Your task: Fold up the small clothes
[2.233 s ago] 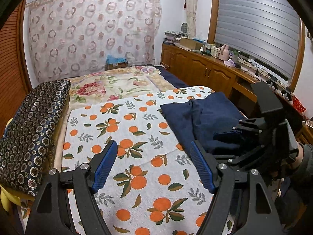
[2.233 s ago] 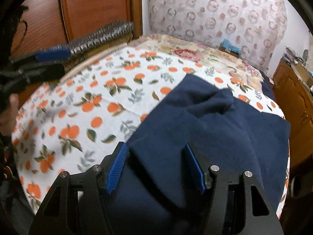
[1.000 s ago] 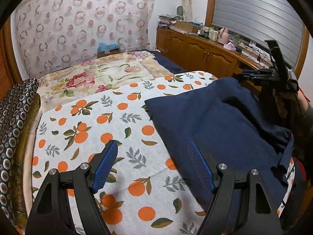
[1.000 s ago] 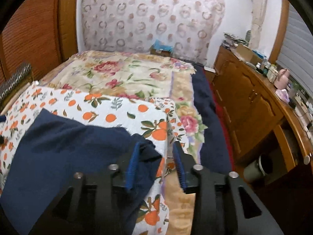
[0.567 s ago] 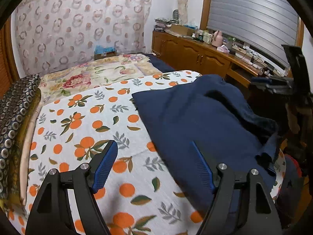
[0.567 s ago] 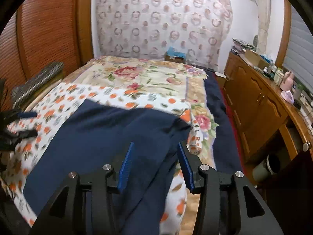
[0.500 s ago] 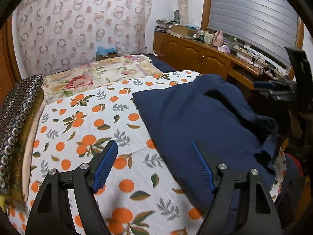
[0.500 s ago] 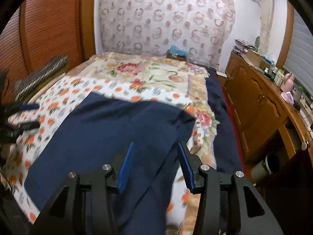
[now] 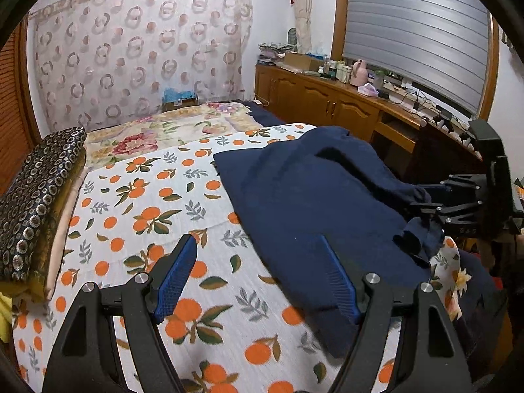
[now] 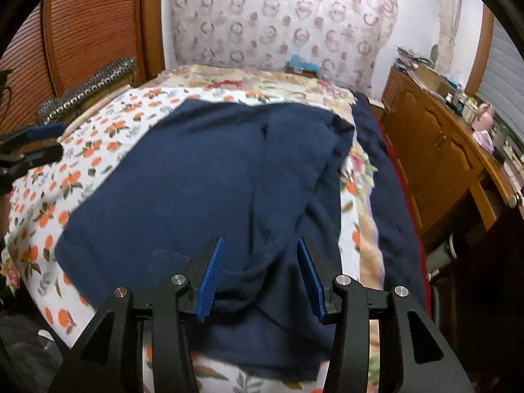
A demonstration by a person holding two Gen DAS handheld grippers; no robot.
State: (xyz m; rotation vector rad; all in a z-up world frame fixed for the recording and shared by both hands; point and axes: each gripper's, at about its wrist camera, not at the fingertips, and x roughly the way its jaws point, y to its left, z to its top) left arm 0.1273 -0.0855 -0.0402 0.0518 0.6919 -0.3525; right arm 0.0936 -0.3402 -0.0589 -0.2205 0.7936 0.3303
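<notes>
1. Navy-blue garment (image 10: 203,183) lies spread on the orange-print sheet (image 9: 157,196) of the bed, towards the bed's edge nearest the wooden cabinets (image 9: 327,104); one corner bunches up at the edge beside the right gripper (image 10: 258,278)
2. Right gripper's blue pads stand apart over a ridge of the garment's cloth; the fabric lies between them, and neither pad presses on it
3. Left gripper (image 9: 258,278) hangs above the sheet with its jaws wide apart; its right pad shows over the garment's near edge, its left pad over bare sheet, and nothing is gripped
4. Dark patterned cushion (image 9: 36,193) rests along the far side of the bed, well apart from the garment
5. Floral quilt (image 9: 170,127) covers the bed beyond the sheet, below a ring-patterned curtain (image 9: 137,49)
</notes>
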